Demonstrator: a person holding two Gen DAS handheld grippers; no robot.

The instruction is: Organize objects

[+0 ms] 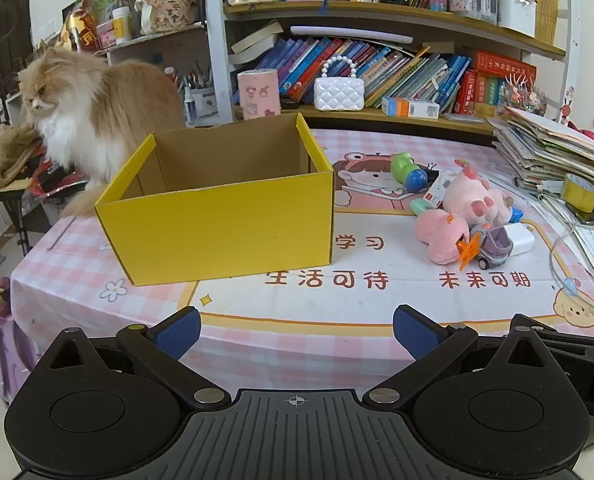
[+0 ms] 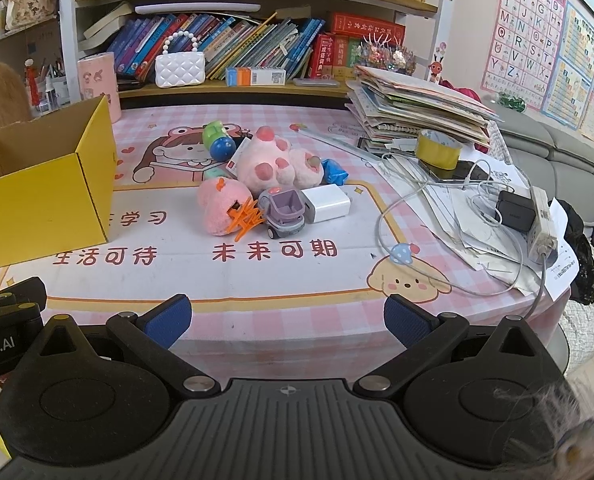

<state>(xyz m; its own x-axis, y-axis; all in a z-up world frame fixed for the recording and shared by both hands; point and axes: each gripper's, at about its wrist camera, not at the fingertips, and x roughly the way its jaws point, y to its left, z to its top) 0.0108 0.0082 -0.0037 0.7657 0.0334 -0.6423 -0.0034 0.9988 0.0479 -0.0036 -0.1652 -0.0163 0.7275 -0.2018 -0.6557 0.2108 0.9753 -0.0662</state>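
An open yellow cardboard box (image 1: 221, 224) (image 2: 41, 204) stands on the pink tablecloth, with nothing seen inside. To its right lies a pile of toys: a pink paw plush (image 2: 281, 160) (image 1: 473, 196), a smaller pink plush (image 2: 217, 208) (image 1: 437, 236), an orange clip (image 2: 249, 214), a purple toy truck (image 2: 285, 212) (image 1: 495, 246), a white charger block (image 2: 326, 202), and a green and blue toy (image 2: 217, 138) (image 1: 407, 170). My left gripper (image 1: 297, 330) and right gripper (image 2: 287, 320) both hover open at the table's near edge, holding nothing.
A fluffy orange and white cat (image 1: 93, 116) stands at the table's far left corner behind the box. A stack of papers (image 2: 417, 104), a yellow tape roll (image 2: 437, 150), cables and a power strip (image 2: 537, 220) crowd the right side. Bookshelves (image 1: 377, 68) line the back.
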